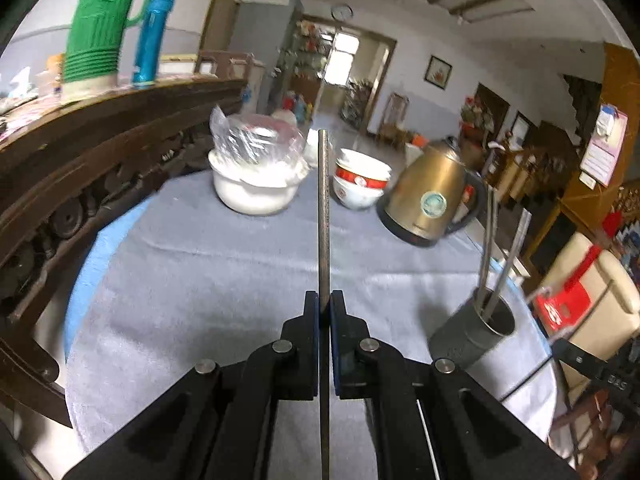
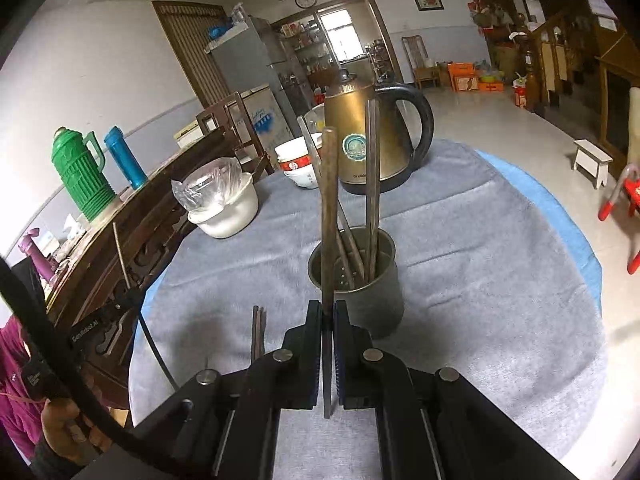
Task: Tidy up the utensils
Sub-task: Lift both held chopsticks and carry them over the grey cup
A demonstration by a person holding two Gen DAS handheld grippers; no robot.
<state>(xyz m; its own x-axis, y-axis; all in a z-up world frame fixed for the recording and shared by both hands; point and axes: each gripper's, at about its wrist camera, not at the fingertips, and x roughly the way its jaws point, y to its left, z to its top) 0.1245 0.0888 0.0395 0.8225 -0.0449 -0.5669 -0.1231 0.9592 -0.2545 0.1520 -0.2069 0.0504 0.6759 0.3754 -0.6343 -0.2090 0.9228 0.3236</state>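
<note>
My left gripper [image 1: 324, 300] is shut on a dark chopstick [image 1: 323, 208] that sticks up straight ahead above the grey cloth. To its right stands the grey metal holder [image 1: 472, 336] with two chopsticks in it. My right gripper [image 2: 328, 308] is shut on another brown chopstick [image 2: 329, 208], held upright just in front of the holder [image 2: 360, 288], which has several chopsticks inside. Two more chopsticks [image 2: 257, 328] lie on the cloth left of the right gripper. The left gripper and its chopstick [image 2: 120, 256] show at the left edge of the right wrist view.
A round table under a grey cloth [image 2: 480, 272] carries a brass kettle [image 2: 368, 136], stacked red-and-white bowls [image 2: 298, 164] and a white bowl with a plastic bag [image 2: 224, 208]. A dark wooden sideboard [image 1: 80, 152] with a green thermos [image 1: 100, 28] and a blue bottle [image 1: 154, 36] flanks the left.
</note>
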